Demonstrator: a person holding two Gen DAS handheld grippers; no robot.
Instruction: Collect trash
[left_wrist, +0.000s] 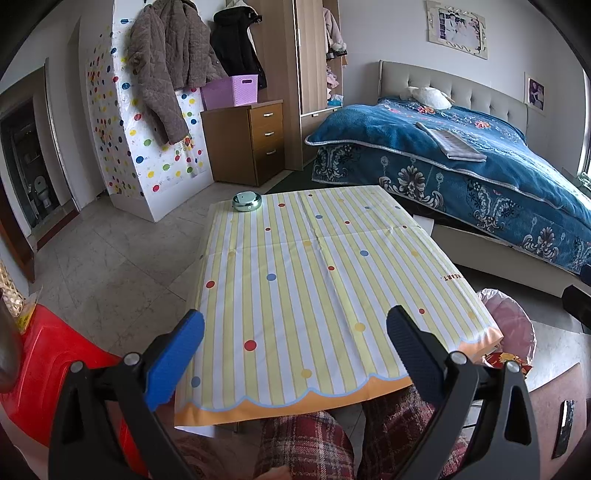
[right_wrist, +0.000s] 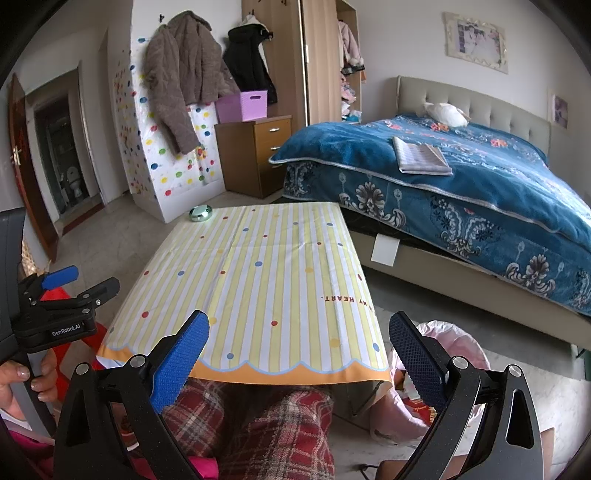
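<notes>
A low table with a yellow-striped, dotted cloth (left_wrist: 314, 280) stands in front of me; it also shows in the right wrist view (right_wrist: 266, 288). A pink trash bag (left_wrist: 511, 325) with wrappers inside sits on the floor at the table's right front corner; it also shows in the right wrist view (right_wrist: 454, 350). A small round green tin (left_wrist: 246, 202) rests at the table's far left corner; the right wrist view (right_wrist: 200, 213) shows it too. My left gripper (left_wrist: 295, 354) is open and empty above the near edge. My right gripper (right_wrist: 299, 354) is open and empty, over the near right corner.
A bed with a blue blanket (left_wrist: 461, 155) fills the right side. A wooden drawer unit (left_wrist: 251, 140) with a purple basket (left_wrist: 231, 92) stands at the back. A red plastic stool (left_wrist: 55, 365) is at my left. My legs in plaid trousers (right_wrist: 258, 428) are under the table.
</notes>
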